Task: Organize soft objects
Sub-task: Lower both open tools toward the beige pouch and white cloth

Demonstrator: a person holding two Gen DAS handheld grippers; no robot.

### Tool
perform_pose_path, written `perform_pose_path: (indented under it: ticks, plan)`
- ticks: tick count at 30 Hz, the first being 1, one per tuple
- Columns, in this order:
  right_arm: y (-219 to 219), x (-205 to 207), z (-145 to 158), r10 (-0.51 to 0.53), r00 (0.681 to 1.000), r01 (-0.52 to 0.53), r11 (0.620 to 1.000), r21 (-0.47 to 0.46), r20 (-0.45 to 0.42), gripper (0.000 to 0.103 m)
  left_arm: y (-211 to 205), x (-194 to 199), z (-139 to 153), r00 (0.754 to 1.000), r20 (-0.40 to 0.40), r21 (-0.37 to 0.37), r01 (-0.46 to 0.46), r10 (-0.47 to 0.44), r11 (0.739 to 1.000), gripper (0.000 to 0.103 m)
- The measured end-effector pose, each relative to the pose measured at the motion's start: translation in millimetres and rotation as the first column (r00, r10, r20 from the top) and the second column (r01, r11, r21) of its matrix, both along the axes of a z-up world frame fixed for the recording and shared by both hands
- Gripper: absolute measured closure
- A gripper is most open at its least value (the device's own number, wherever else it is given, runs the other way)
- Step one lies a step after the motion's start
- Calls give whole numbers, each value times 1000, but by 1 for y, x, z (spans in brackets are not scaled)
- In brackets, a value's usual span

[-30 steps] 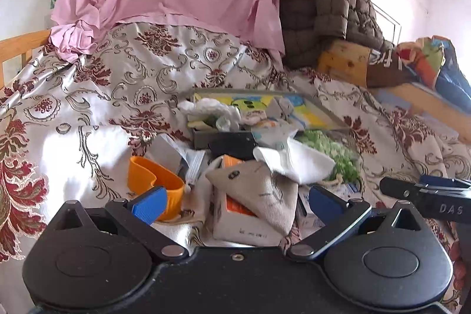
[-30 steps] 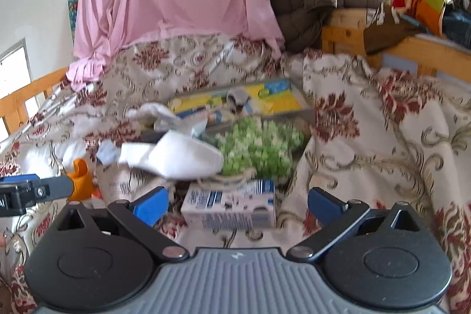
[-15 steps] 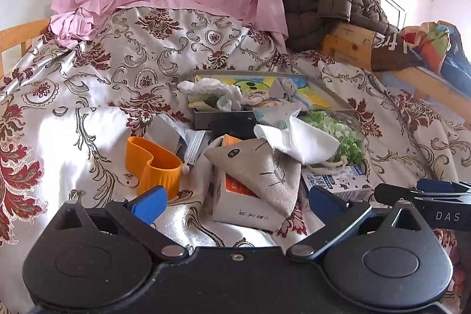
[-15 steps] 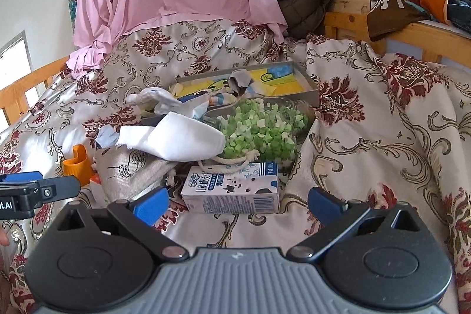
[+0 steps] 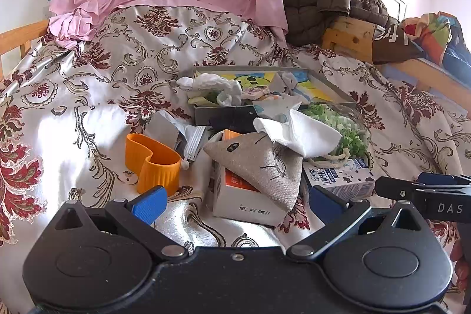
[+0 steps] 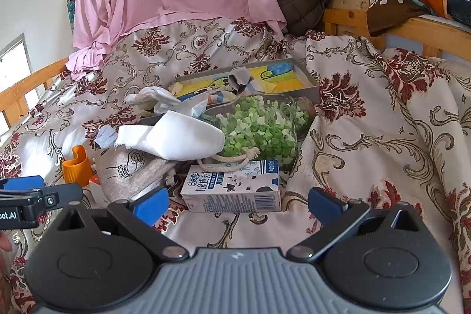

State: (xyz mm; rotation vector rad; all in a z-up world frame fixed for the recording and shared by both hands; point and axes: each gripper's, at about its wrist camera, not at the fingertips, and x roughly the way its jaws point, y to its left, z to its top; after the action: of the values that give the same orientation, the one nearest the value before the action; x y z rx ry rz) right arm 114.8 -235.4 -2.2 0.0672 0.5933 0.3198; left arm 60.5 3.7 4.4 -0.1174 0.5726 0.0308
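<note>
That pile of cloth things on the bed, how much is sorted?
A few cloths already lie in the grey tray. Nothing is in hand: the left tool and right tool are open. The white cloth and beige pouch remain outside.

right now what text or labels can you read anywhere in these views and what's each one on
"DAS": white letters on the right gripper, at the left wrist view's right edge; cut off there.
"bot.AI": white letters on the left gripper, at the right wrist view's left edge; start cut off.
Milk carton: blue Chinese print and a barcode, too small to read.
White and orange box: dark characters on its front, blurred.
Brown cloth: large white characters, partly hidden, unreadable.
</note>
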Motion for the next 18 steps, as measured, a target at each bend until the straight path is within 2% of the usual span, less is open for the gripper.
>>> perform_pose_path:
  ticks: [14, 18]
  plan:
    - [2, 1, -3, -4, 1000, 4, 1000, 10, 1, 0, 1, 2, -2, 1000, -2, 26, 0, 0, 1000, 1]
    - [2, 1, -4, -12, 1000, 12, 1000, 23, 16, 0, 2, 6, -2, 1000, -6, 9, 5, -5, 1000, 1]
